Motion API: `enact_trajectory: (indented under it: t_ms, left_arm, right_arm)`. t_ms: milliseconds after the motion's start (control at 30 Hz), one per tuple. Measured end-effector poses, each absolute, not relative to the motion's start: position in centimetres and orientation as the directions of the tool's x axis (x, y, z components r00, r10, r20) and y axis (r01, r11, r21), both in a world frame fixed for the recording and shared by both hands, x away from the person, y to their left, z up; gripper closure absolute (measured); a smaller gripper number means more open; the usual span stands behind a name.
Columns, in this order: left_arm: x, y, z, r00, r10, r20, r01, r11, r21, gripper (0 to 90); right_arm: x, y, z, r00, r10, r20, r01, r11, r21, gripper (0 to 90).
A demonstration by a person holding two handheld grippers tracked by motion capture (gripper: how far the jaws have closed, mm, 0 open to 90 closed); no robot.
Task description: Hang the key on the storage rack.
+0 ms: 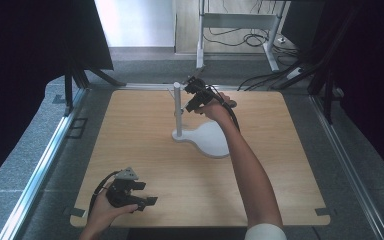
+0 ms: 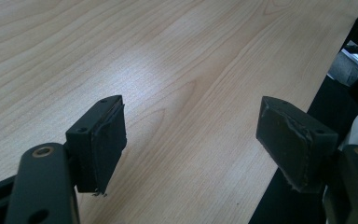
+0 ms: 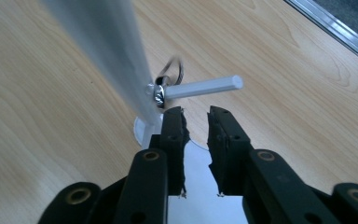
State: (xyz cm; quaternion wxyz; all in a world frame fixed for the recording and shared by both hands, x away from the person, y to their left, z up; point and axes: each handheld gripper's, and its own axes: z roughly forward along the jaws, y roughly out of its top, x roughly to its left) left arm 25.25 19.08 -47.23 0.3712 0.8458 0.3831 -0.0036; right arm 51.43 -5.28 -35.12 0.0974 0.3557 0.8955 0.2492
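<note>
A white stand [image 1: 207,140] with an upright post [image 1: 178,110] sits on the wooden table [image 1: 145,130] near its far middle. In the right gripper view the post [image 3: 107,51] carries a white side peg [image 3: 200,87], and a small metal ring [image 3: 170,74] hangs on the peg close to the post. My right gripper [image 1: 194,94] is held high by the post's top; its jaws [image 3: 196,112] stand a narrow gap apart just below the peg, with nothing between them. My left gripper [image 1: 147,193] rests low at the table's near left, jaws [image 2: 191,135] wide open over bare wood.
A metal rail [image 1: 45,165] runs along the table's left side and another along the right [image 1: 350,170]. Behind the table stand a white desk frame [image 1: 235,22] and loose cables [image 1: 260,40]. The table's near edge [image 2: 284,186] lies right beside the left gripper.
</note>
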Motion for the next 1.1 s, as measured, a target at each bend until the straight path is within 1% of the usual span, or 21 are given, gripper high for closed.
enact_trajectory:
  t_ms: [33,167,367,533,767,967,1100]
  left_arm:
    - [25.2,19.1,-47.2,0.706,0.646,-0.291,0.651,-0.430,0.625,24.7]
    - [25.3,19.0,-47.3,0.707,0.645,-0.290,0.651,-0.433,0.623,24.6]
    - [25.2,18.9,-47.2,0.706,0.648,-0.284,0.651,-0.436,0.622,24.6]
    - [25.3,18.6,-47.4,0.705,0.652,-0.280,0.652,-0.440,0.617,24.6]
    - [25.4,18.5,-47.6,0.693,0.667,-0.274,0.658,-0.428,0.620,24.7]
    - [25.4,18.4,-47.6,0.690,0.674,-0.263,0.657,-0.431,0.619,24.8]
    - [25.4,18.3,-47.6,0.689,0.676,-0.262,0.659,-0.433,0.616,24.8]
  right_arm:
    - [51.2,-5.4,-35.1,-0.732,0.681,0.004,0.584,0.624,0.519,69.5]
    - [50.4,-6.0,-34.9,-0.734,0.679,-0.002,0.571,0.619,0.539,62.7]
    - [48.7,-7.2,-34.9,-0.727,0.687,0.002,0.563,0.595,0.574,54.6]
    - [46.7,-8.8,-35.3,-0.732,0.681,0.003,0.543,0.581,0.607,52.6]
    - [42.9,-11.7,-36.1,-0.751,0.660,0.021,0.509,0.558,0.656,51.3]
    - [39.3,-15.5,-37.8,-0.743,0.668,0.042,0.503,0.515,0.694,50.8]
    - [37.6,-17.6,-39.2,-0.733,0.678,0.046,0.507,0.501,0.702,50.4]
